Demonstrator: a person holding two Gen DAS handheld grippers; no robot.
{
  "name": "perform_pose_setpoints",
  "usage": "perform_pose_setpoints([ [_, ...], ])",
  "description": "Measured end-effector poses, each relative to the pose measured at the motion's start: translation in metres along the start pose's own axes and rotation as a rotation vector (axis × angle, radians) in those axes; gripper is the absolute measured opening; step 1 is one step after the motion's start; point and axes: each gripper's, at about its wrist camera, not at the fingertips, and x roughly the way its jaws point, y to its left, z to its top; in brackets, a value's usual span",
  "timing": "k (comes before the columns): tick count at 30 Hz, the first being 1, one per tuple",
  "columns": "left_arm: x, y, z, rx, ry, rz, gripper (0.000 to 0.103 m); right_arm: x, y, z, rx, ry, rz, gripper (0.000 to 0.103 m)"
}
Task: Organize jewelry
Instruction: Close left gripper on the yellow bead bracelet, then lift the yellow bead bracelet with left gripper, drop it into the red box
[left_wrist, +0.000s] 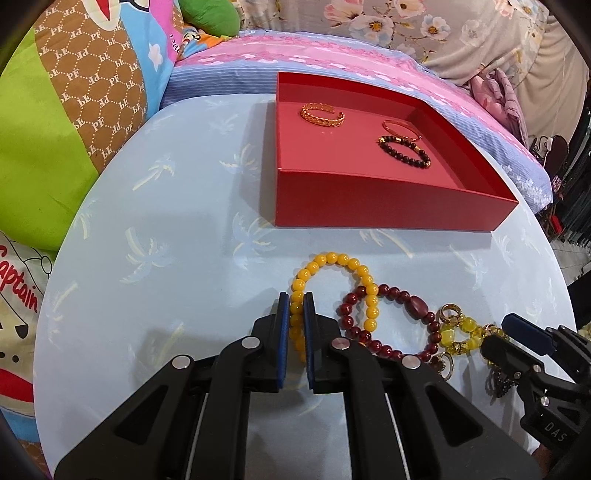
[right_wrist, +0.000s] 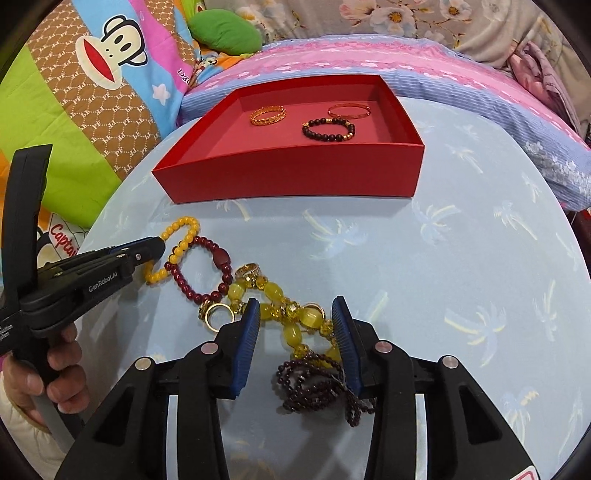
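Note:
My left gripper (left_wrist: 296, 300) is shut on one side of an opaque yellow bead bracelet (left_wrist: 332, 258) that lies on the table and overlaps a dark red bead bracelet (left_wrist: 391, 295). In the right wrist view my right gripper (right_wrist: 296, 306) stands open, its fingers on either side of a translucent yellow bead bracelet (right_wrist: 291, 334), close to it. A tangle of small dark beads (right_wrist: 314, 387) lies under that gripper. The red box (right_wrist: 295, 173) beyond holds a gold cuff (right_wrist: 267, 114), a thin gold bangle (right_wrist: 349, 110) and a dark bead bracelet (right_wrist: 328, 130).
Gold rings (right_wrist: 218, 314) lie between the red and translucent yellow bracelets. The round table (right_wrist: 443, 258) has a light blue palm-print cover. A bed with patterned pillows (right_wrist: 92, 92) borders it at the back and left. A hand (right_wrist: 55, 369) holds the left gripper's handle.

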Motion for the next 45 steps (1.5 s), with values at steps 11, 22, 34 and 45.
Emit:
perform_pose_setpoints([
  [11, 0.001, -0.008, -0.001, 0.006, 0.000, -0.006, 0.007, -0.002, -0.010, 0.009, 0.028, -0.036, 0.003, 0.038],
  [22, 0.002, -0.013, 0.002, 0.006, 0.006, -0.042, 0.007, 0.015, -0.007, 0.014, 0.034, -0.018, 0.028, 0.019],
  [34, -0.016, -0.026, 0.008, 0.028, -0.022, -0.080, 0.007, 0.011, -0.006, 0.016, 0.035, -0.036, 0.015, 0.005],
  [45, -0.047, -0.050, 0.029, 0.096, -0.085, -0.126, 0.007, -0.011, -0.006, 0.033, 0.017, -0.099, 0.016, 0.005],
])
